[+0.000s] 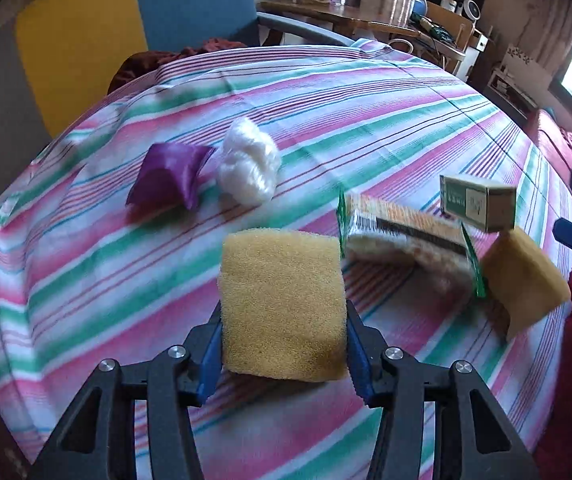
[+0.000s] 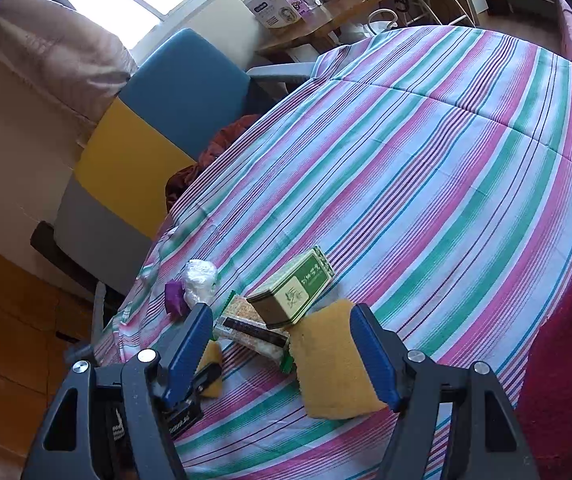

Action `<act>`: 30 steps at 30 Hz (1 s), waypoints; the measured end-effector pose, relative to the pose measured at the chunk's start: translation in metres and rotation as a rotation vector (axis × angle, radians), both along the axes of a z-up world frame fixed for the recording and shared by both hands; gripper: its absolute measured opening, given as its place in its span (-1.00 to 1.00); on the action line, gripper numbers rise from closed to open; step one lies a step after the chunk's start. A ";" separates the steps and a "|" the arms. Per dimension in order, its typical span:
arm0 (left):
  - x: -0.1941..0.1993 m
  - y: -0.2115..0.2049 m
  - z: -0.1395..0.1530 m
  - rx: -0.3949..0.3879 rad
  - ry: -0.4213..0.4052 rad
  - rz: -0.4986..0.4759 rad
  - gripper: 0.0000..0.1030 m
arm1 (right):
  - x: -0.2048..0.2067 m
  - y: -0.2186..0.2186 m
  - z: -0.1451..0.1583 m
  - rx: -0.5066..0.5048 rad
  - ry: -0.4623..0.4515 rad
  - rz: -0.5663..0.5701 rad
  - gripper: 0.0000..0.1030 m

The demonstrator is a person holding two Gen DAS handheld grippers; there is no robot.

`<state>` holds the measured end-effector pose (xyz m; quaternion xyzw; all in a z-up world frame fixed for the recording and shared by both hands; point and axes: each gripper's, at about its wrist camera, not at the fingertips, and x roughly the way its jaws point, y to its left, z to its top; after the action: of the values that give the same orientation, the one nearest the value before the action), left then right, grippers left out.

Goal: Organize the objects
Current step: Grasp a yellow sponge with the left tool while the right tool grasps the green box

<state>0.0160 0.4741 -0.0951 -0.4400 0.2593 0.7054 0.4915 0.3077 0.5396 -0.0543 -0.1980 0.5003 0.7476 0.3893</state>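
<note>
A yellow sponge [image 1: 282, 304] sits between the blue pads of my left gripper [image 1: 284, 312], which touch both its sides just above the striped cloth [image 1: 366, 128]. To its right lie a snack packet [image 1: 402, 240], a green box [image 1: 478, 204] resting partly on it, and a second yellow sponge [image 1: 526, 280], tilted. A purple pouch [image 1: 168, 180] and a white fluffy wad [image 1: 250, 168] lie further back on the left. My right gripper [image 2: 281, 312] hovers with jaws wide; the second sponge [image 2: 334, 364] lies by its right pad, the left pad well clear of it.
A blue and yellow chair [image 1: 134, 12] stands behind the table. Beyond it a wooden side table [image 1: 326, 12] carries boxes. A dark red fabric [image 2: 558, 360] borders the striped cloth on the right. The cloth's far half [image 2: 446, 140] holds no objects.
</note>
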 end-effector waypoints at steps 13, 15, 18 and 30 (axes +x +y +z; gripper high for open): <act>0.040 -0.121 0.001 0.030 -0.023 0.094 0.02 | -0.012 -0.005 0.003 0.037 -0.090 0.038 0.40; 0.042 -0.125 0.000 0.035 -0.023 0.100 0.02 | -0.015 -0.007 0.005 0.052 -0.107 0.048 0.40; 0.040 -0.121 -0.001 0.040 -0.029 0.102 0.02 | -0.011 -0.005 0.004 0.044 -0.104 0.019 0.40; 0.035 -0.121 -0.003 0.054 -0.049 0.114 0.02 | -0.027 0.030 -0.004 -0.090 -0.186 0.031 0.40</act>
<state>0.0512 0.3527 -0.0982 -0.4579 0.2025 0.7279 0.4685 0.2806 0.5697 -0.0578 -0.2917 0.4918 0.7088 0.4131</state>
